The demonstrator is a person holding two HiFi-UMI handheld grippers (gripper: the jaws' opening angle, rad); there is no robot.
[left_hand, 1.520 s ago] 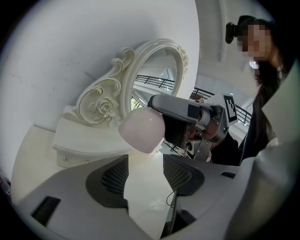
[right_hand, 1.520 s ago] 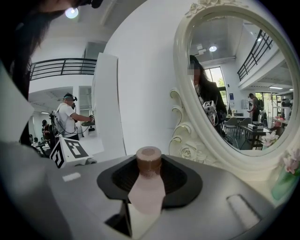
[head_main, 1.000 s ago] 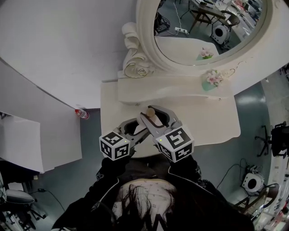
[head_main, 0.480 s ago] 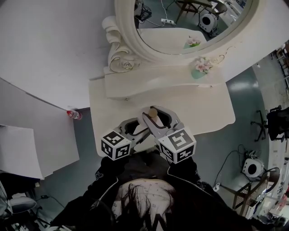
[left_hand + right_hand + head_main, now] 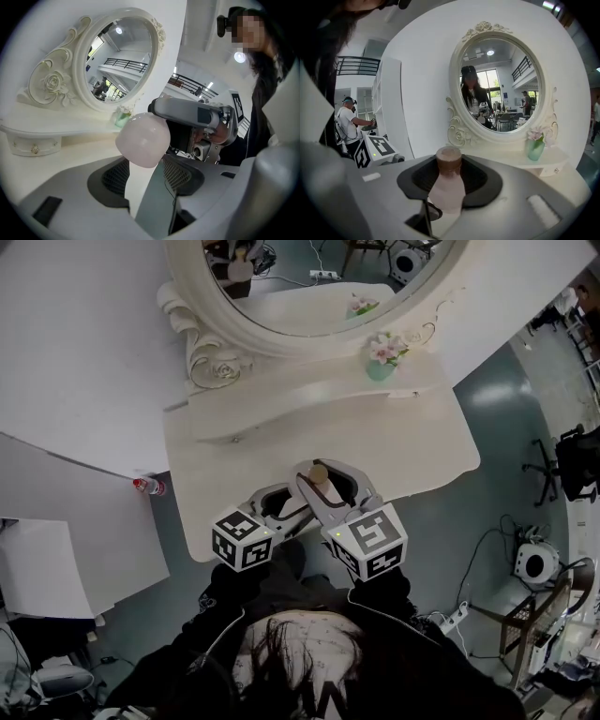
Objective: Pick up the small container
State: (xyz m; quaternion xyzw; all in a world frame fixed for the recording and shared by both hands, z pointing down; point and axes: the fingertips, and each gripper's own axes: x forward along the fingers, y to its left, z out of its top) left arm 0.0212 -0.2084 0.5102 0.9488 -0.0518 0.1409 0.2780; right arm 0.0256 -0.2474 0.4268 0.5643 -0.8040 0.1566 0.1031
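Pickup seemingly done: small container (image 5: 448, 185) clamped in right gripper (image 5: 326, 478), pale round-topped item (image 5: 143, 138) clamped in left gripper (image 5: 278, 506)

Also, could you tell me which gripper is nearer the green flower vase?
Right. The right gripper, holding the brown-capped bottle, is closer, short of the vase; the left gripper, holding a pink-topped container, sits beside it, farther left.

I've got left gripper (image 5: 146, 174) jaws apart, small container (image 5: 143, 139)'s pale pink rounded end btwn them; can't tell if pads press. Right gripper (image 5: 186, 112) just behind it, ornate mirror (image 5: 115, 61) upper left.
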